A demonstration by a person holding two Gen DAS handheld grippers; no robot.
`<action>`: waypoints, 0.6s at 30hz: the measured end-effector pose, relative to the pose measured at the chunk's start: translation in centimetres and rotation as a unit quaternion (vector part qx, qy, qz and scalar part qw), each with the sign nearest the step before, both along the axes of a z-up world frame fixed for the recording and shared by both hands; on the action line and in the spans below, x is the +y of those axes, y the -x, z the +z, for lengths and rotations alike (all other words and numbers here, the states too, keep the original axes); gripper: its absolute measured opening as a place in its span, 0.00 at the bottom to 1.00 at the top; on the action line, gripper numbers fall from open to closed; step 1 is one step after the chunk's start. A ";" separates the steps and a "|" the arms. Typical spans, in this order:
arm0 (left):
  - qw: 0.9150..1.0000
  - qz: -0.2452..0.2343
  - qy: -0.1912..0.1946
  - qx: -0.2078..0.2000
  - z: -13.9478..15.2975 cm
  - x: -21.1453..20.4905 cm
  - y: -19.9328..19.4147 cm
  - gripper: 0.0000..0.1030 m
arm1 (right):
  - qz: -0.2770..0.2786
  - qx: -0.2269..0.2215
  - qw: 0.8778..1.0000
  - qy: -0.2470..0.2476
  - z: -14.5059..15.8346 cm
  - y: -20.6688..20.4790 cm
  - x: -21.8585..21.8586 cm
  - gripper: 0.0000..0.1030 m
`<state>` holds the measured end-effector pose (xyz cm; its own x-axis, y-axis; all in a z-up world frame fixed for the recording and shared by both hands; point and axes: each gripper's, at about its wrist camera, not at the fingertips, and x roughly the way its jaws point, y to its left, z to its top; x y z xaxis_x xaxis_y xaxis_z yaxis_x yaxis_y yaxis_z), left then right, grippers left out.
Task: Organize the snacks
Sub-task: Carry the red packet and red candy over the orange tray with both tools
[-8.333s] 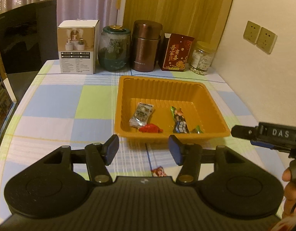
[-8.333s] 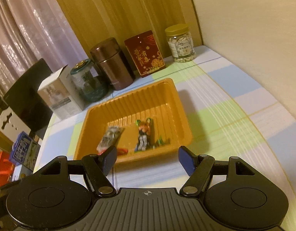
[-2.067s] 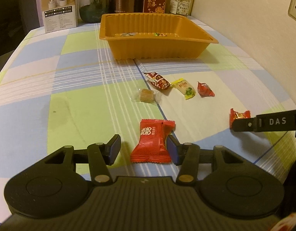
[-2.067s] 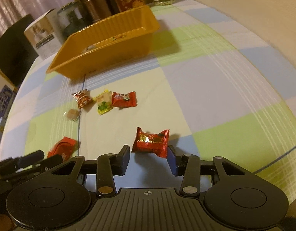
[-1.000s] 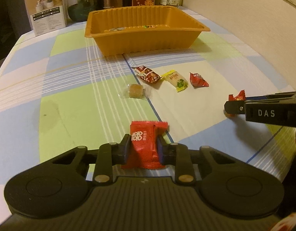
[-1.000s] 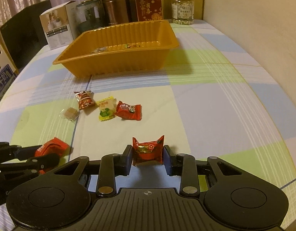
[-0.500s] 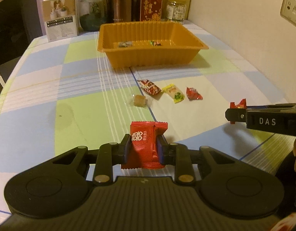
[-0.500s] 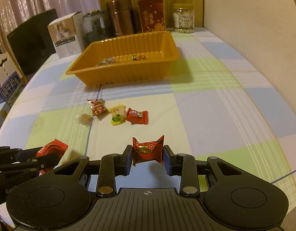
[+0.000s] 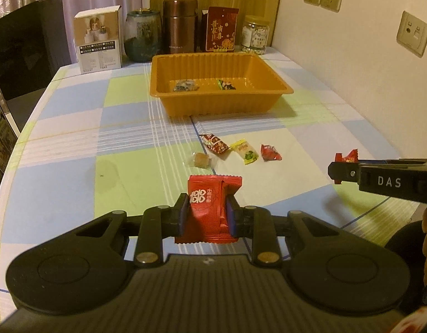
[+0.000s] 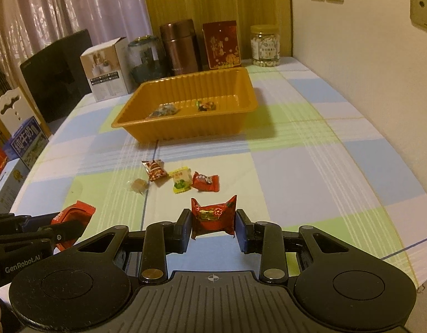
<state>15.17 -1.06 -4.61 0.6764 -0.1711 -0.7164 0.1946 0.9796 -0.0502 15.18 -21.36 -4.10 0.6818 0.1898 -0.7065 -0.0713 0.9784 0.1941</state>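
My left gripper (image 9: 207, 213) is shut on a flat red snack packet (image 9: 210, 205) and holds it above the checked tablecloth. My right gripper (image 10: 213, 223) is shut on a small red wrapped candy (image 10: 213, 216), also lifted; it shows in the left wrist view (image 9: 346, 156) at the right. The orange tray (image 9: 185, 102) stands ahead with two snacks inside (image 9: 185, 86). Several loose candies lie between me and the tray: a red-brown one (image 9: 215, 144), a yellow one (image 9: 245, 151), a red one (image 9: 270, 152) and a clear-wrapped brown one (image 9: 201, 160).
Behind the tray stand a white box (image 9: 99, 44), a glass jar (image 9: 142, 36), a brown canister (image 9: 180, 26), a red tin (image 9: 221, 29) and a nut jar (image 9: 255, 38). A wall runs along the right. A black chair back (image 9: 25, 66) is at the left.
Both grippers closed on their snacks about a second ago and have since lifted them higher off the table; the view of the tray has opened up.
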 end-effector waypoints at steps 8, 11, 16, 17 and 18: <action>1.000 -0.002 0.004 -0.005 0.9 -0.3 0.3 0.24 | -0.001 -0.006 1.000 -0.005 0.7 0.6 -0.2 0.33; 1.000 -0.004 0.006 -0.005 1.1 -0.3 0.2 0.24 | 0.000 -0.005 1.000 -0.005 0.8 0.6 -0.2 0.33; 1.000 -0.006 0.010 -0.005 1.3 -0.4 -0.6 0.24 | -0.001 -0.001 1.000 -0.008 0.9 0.3 -0.4 0.33; 1.000 -0.007 0.011 -0.006 1.4 -0.4 -0.9 0.24 | -0.002 0.000 1.000 -0.009 0.9 0.1 -0.4 0.33; 1.000 -0.008 0.012 -0.007 1.5 -0.5 -1.3 0.24 | -0.003 0.000 1.000 -0.010 0.9 -0.2 -0.5 0.33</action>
